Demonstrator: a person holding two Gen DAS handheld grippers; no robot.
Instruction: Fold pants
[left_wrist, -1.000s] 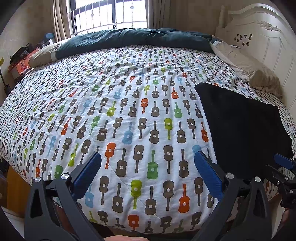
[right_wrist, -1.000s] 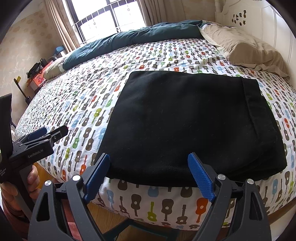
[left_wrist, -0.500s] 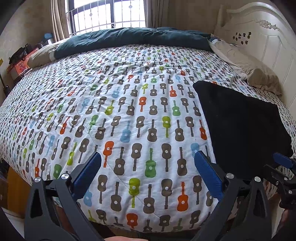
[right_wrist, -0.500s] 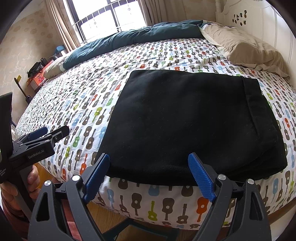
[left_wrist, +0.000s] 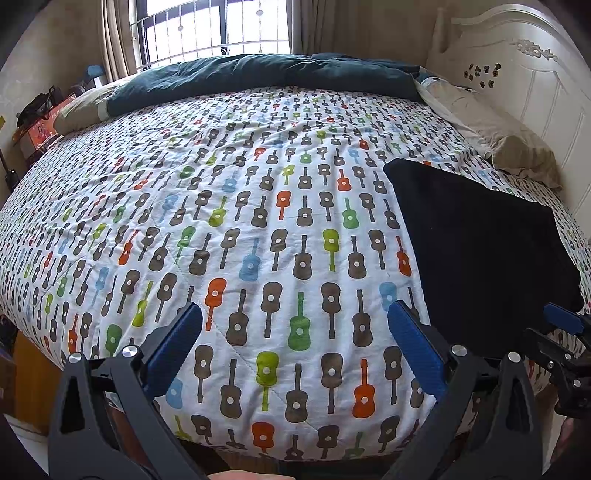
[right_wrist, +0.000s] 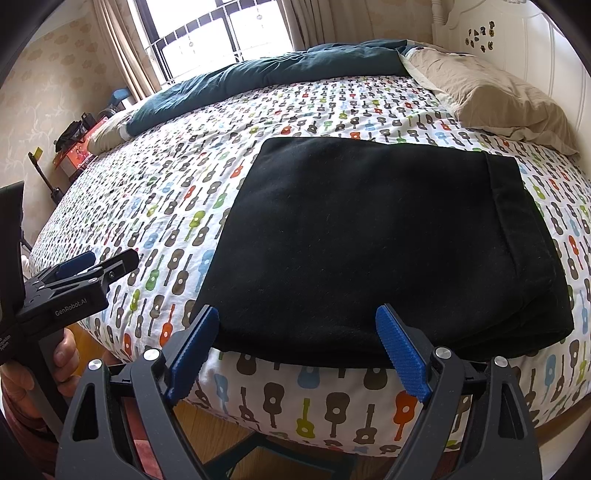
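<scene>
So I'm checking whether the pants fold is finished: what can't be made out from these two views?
- Black pants, right wrist view: uniformly dark, so layer count and inner folds are unreadable.
- Pants' right part, left wrist view: hidden behind the right gripper and cut by the frame edge.
- Bed underside, both views: blocked by the left gripper and right gripper.

We are in a home bedroom: a bed (left_wrist: 258, 229) under a guitar-print quilt, a white headboard (left_wrist: 535, 85), a pillow (right_wrist: 491, 96), a rolled dark duvet (left_wrist: 266, 74), and a curtained, barred window (left_wrist: 210, 33).
</scene>
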